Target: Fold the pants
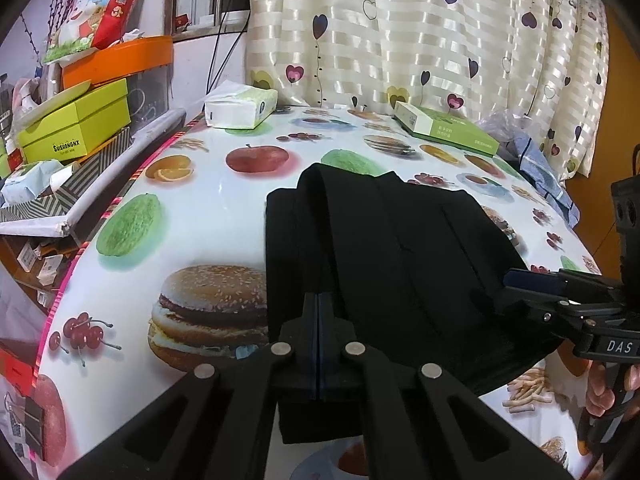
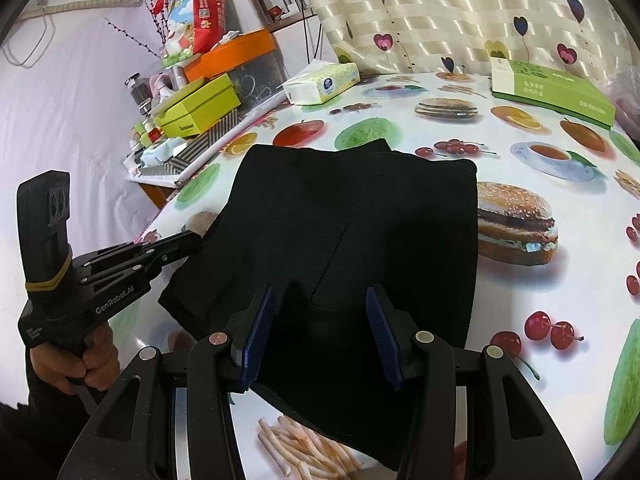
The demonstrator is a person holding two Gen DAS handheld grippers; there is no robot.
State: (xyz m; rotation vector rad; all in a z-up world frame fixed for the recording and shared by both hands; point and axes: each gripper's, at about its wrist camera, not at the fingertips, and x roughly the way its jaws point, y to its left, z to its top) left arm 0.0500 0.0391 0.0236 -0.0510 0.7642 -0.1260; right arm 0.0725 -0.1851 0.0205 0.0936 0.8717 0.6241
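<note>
Black pants (image 1: 384, 248) lie folded in a compact pile on a table (image 1: 224, 200) with a food-print cloth. They fill the middle of the right wrist view (image 2: 352, 216). My left gripper (image 1: 318, 312) is shut at the pants' near left edge; whether cloth sits between its fingers I cannot tell. From the right wrist view it (image 2: 192, 240) reaches in from the left, touching the pants' left edge. My right gripper (image 2: 320, 320) is open, its blue pads (image 2: 258, 328) straddling the near edge of the pants. In the left wrist view it (image 1: 512, 280) comes in from the right at the pants' right edge.
A tissue pack (image 1: 240, 108) and a green flat box (image 1: 448, 126) lie at the table's far side. Blue cloth and a plastic bag (image 1: 540, 160) sit far right. Stacked boxes (image 1: 76, 128) stand on a shelf left of the table. A curtain (image 1: 420, 32) hangs behind.
</note>
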